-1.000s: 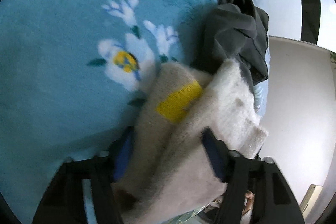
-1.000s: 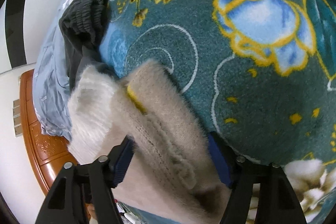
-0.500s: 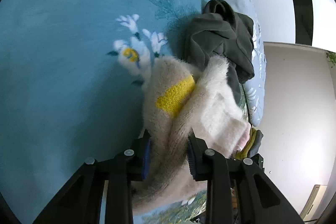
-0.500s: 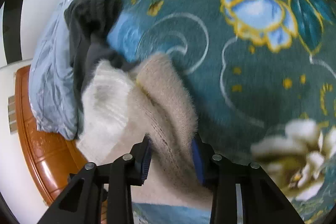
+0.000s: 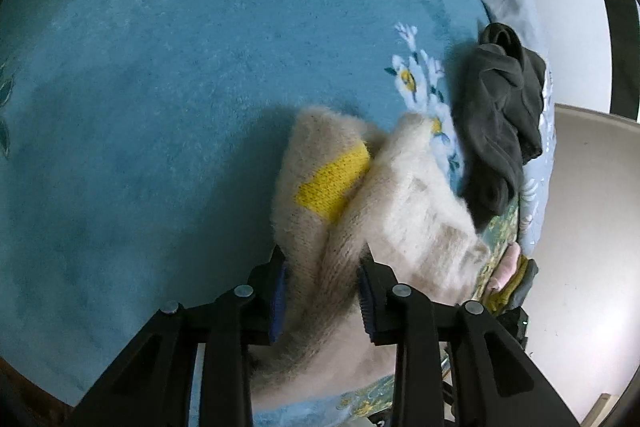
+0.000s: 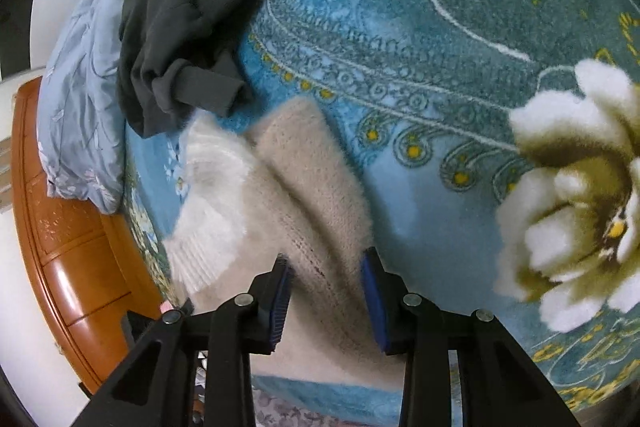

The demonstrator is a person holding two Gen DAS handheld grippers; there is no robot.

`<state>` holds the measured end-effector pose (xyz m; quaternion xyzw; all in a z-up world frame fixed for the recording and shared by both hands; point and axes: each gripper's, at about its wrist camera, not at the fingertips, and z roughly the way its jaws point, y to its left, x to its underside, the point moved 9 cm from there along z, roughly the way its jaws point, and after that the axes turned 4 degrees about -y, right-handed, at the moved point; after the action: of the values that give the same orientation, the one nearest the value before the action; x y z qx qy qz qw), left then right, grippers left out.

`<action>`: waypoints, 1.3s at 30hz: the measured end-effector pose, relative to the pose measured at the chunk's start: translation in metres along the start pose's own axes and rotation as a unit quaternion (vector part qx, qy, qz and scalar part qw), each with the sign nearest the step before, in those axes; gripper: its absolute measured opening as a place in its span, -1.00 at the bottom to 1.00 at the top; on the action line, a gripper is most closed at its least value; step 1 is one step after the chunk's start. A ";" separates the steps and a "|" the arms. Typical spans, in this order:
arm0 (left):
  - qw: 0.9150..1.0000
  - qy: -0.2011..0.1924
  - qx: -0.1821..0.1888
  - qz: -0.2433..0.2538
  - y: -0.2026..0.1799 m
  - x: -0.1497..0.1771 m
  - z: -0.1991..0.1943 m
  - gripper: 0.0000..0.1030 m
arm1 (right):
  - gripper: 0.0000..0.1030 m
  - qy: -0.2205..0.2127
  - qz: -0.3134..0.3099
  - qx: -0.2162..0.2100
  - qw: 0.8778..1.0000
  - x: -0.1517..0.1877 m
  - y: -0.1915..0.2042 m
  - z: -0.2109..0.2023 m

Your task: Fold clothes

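A fluffy cream sweater [image 5: 404, 203] with a yellow patch [image 5: 332, 183] hangs folded between both grippers above a blue floral blanket [image 5: 160, 87]. My left gripper [image 5: 322, 281] is shut on one bunched edge of it. My right gripper [image 6: 326, 285] is shut on another bunched edge of the sweater [image 6: 304, 179], whose white ribbed part [image 6: 208, 211] hangs to the left. A crumpled dark grey garment [image 5: 500, 123] lies on the blanket just beyond the sweater; it also shows in the right wrist view [image 6: 180, 39].
A pale blue flowered quilt [image 6: 80, 99] lies bunched at the bed's edge beside a brown wooden bed frame [image 6: 68, 247]. The blanket [image 6: 460, 47] has a large cream flower pattern [image 6: 580, 195]. White floor lies beyond the bed [image 5: 580, 267].
Both grippers closed on the sweater and lifted it, pulling back from the blanket. The sweater now hangs away from the dark garment, which lies uncovered.
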<state>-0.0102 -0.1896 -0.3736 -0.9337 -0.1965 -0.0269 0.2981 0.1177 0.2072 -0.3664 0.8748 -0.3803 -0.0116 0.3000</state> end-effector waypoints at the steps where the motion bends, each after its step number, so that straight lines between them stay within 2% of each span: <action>1: 1.000 0.001 -0.005 0.007 0.000 0.000 0.000 -0.29 | -0.23 -0.001 -0.011 0.004 1.000 0.000 0.000 -0.001; 3: 1.000 0.002 -0.005 0.018 0.000 0.002 -0.001 -0.11 | -0.19 -0.002 -0.031 0.006 1.000 0.002 0.002 -0.004; 5: 1.000 0.000 -0.005 0.027 0.000 0.002 0.000 0.23 | -0.10 -0.006 -0.042 0.003 0.999 -0.002 0.008 -0.002; 8: 0.998 0.004 -0.010 0.058 -0.007 0.002 0.013 0.30 | 0.11 -0.009 -0.046 -0.017 0.999 -0.008 0.019 0.005; 10: 0.996 0.011 -0.020 0.085 -0.008 0.005 0.020 0.32 | 0.12 -0.010 -0.045 -0.018 0.999 -0.011 0.031 0.025; 12: 0.994 0.013 -0.029 0.106 -0.008 0.007 0.025 0.32 | 0.21 -0.012 -0.036 -0.030 0.999 -0.011 0.027 0.032; 17: 0.997 0.001 -0.013 0.078 -0.002 0.001 0.028 0.32 | 0.22 -0.018 -0.024 -0.056 0.998 -0.014 0.030 0.043; 22: 0.998 -0.010 -0.007 0.061 0.000 0.000 0.027 0.31 | 0.24 -0.018 -0.027 -0.054 0.998 -0.012 0.036 0.056; 24: 0.998 -0.015 -0.005 0.056 0.001 0.000 0.025 0.27 | 0.21 -0.017 -0.018 -0.059 0.998 -0.010 0.027 0.048; 29: 0.999 -0.031 0.002 0.028 0.003 0.001 0.016 -0.09 | 0.07 -0.026 0.000 -0.057 0.998 -0.010 0.023 0.042; 32: 0.998 -0.043 -0.015 0.036 -0.005 0.004 0.008 -0.21 | -0.05 -0.029 0.018 -0.057 0.998 -0.010 0.026 0.041; 36: 0.997 -0.052 -0.031 0.047 -0.020 0.008 -0.006 -0.29 | -0.27 -0.033 0.016 -0.054 0.998 -0.008 0.033 0.027; 39: 0.995 -0.058 -0.036 0.066 -0.037 0.021 -0.019 -0.32 | -0.32 -0.039 0.010 -0.060 0.997 -0.005 0.044 0.012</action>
<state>-0.0040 -0.1652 -0.3346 -0.9547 -0.1498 0.0400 0.2539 0.0817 0.1809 -0.3537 0.8503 -0.3990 -0.0655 0.3370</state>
